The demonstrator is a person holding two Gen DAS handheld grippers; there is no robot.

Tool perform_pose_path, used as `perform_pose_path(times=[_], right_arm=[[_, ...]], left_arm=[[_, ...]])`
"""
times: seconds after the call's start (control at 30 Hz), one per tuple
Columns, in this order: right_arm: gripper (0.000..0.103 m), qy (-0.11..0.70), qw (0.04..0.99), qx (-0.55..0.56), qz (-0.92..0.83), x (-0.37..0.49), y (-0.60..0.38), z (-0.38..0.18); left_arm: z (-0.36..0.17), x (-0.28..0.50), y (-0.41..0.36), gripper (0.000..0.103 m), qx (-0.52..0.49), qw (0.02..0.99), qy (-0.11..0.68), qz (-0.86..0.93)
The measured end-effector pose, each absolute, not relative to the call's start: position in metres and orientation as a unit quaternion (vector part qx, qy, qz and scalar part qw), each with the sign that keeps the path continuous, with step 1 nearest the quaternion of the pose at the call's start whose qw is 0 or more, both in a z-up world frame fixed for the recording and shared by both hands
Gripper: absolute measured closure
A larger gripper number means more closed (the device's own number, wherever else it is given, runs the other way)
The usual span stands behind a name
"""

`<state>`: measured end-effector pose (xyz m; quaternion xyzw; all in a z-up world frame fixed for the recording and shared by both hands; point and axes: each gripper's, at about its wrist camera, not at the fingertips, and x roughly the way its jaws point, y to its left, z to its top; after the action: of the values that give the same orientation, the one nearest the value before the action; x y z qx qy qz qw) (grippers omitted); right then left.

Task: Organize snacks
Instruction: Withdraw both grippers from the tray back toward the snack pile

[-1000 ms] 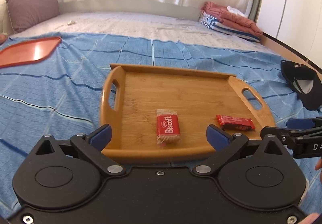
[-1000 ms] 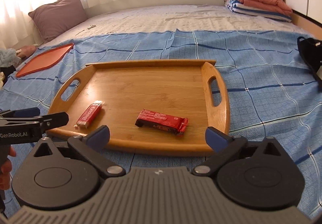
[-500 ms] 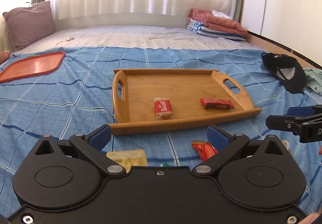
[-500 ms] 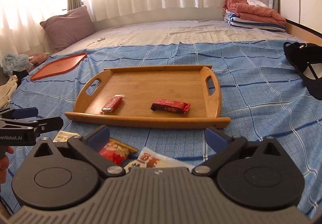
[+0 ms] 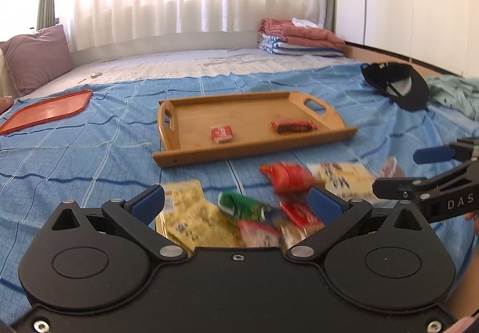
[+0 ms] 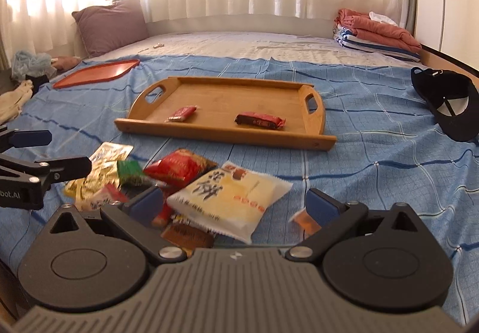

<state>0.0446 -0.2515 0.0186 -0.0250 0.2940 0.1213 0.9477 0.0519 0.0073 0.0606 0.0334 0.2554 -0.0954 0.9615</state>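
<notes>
A wooden tray [image 5: 191, 150] [image 6: 317, 111] lies on the blue bedspread. It holds a red Biscoff packet [image 5: 221, 134] [image 6: 181, 113] and a dark red bar [image 5: 293, 126] [image 6: 259, 120]. A pile of loose snacks lies in front of it: a red bag [image 5: 286, 177] [image 6: 179, 166], a green packet [image 5: 239, 205] [image 6: 130, 172], yellow packets [image 5: 185, 213] [image 6: 104, 159] and a large pale yellow packet [image 6: 227, 198] [image 5: 344, 180]. My left gripper [image 5: 236, 202] is open above the pile and empty. My right gripper [image 6: 233, 202] is open over the pale packet and empty.
An orange tray [image 5: 45, 111] [image 6: 98, 74] lies at the far left. A black cap [image 5: 398, 87] [image 6: 449, 102] lies to the right. Folded towels [image 5: 299, 38] and a purple pillow [image 6: 110, 26] sit at the back of the bed.
Both grippers have pulled back from the wooden tray, and the pile of loose snacks has come into view beneath them. Both stay open.
</notes>
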Motion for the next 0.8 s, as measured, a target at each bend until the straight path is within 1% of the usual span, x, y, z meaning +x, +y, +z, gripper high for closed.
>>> perform_pose_path(times=[0.4, 0.47, 0.57, 0.63, 0.67, 0.73, 0.8], right_arm=[[0.0, 0.305, 0.942, -0.043, 0.134, 0.022, -0.232, -0.007], [0.0, 0.308, 0.94, -0.039, 0.14, 0.022, -0.231, -0.012], [0.0, 0.314, 0.938, -0.043, 0.14, 0.024, -0.227, -0.02], [0.0, 0.316, 0.937, -0.049, 0.139, 0.025, -0.225, -0.025], [0.0, 0.317, 0.937, -0.048, 0.14, 0.026, -0.225, -0.027], [0.0, 0.319, 0.936, -0.045, 0.141, 0.028, -0.222, -0.03], [0.0, 0.319, 0.937, -0.044, 0.139, 0.03, -0.219, -0.034]], left_arm=[[0.028, 0.038, -0.001, 0.001, 0.047, 0.957, 0.274, -0.087], [0.026, 0.041, 0.002, 0.003, 0.042, 0.957, 0.274, -0.088], [0.024, 0.042, 0.003, 0.01, 0.045, 0.957, 0.273, -0.091], [0.024, 0.043, 0.004, 0.017, 0.048, 0.956, 0.273, -0.095], [0.023, 0.043, 0.004, 0.019, 0.05, 0.956, 0.273, -0.098], [0.021, 0.045, 0.002, 0.031, 0.056, 0.954, 0.276, -0.104], [0.019, 0.047, 0.0, 0.038, 0.065, 0.95, 0.286, -0.109]])
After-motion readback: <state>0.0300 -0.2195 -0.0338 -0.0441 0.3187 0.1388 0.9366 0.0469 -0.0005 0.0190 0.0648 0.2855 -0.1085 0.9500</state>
